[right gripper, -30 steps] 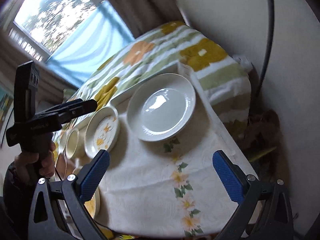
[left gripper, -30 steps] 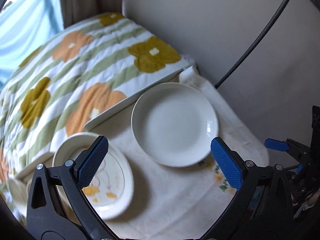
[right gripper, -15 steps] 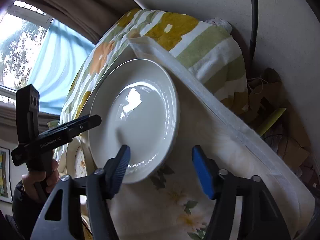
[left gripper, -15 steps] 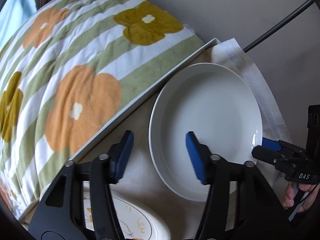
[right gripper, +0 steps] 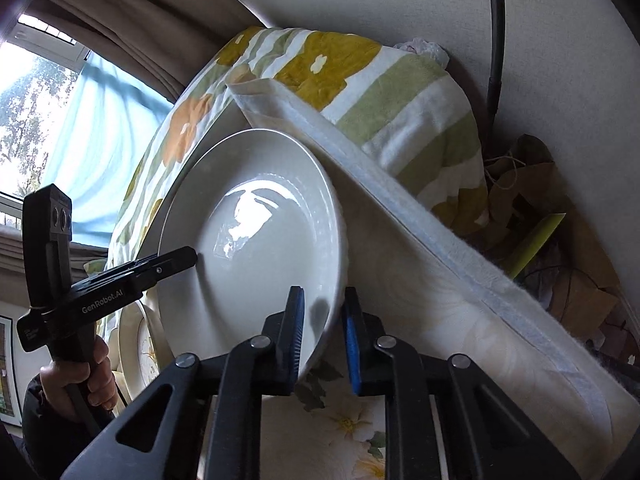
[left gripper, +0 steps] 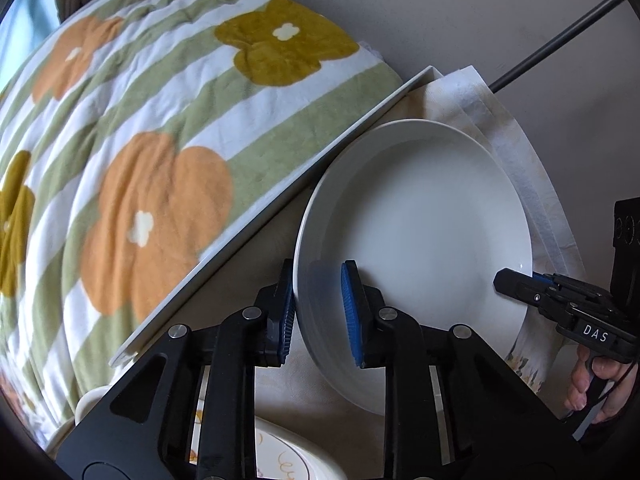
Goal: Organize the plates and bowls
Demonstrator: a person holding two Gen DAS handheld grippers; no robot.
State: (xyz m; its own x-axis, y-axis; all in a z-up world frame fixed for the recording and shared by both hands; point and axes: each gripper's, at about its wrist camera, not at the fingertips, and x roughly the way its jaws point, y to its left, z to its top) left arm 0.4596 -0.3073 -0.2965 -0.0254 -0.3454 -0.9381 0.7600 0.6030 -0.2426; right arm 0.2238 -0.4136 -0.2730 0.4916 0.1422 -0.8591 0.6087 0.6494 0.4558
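Note:
A large plain white plate (left gripper: 420,232) lies on the floral tablecloth (right gripper: 404,280) near the table's far corner. My left gripper (left gripper: 318,276) is shut on the plate's near-left rim, one blue pad inside the plate and one outside. My right gripper (right gripper: 324,300) is shut on the opposite rim in the same way. Each gripper shows in the other's view: the right gripper (left gripper: 516,280) at the plate's right edge, the left gripper (right gripper: 188,258) at its left edge. A flower-patterned plate (left gripper: 288,456) sits just behind the left gripper, mostly hidden.
A flowered, striped blanket (left gripper: 140,140) lies over a white board (left gripper: 280,200) that runs close along the plate's far-left side. A wall and a dark pole (left gripper: 560,32) stand behind. Crumpled brown paper (right gripper: 560,220) lies beyond the table's right edge. A small bowl (left gripper: 88,404) peeks in at lower left.
Both grippers came down to the white plate from above and closed from wide open onto its opposite rims. In the last half second they only closed, without moving.

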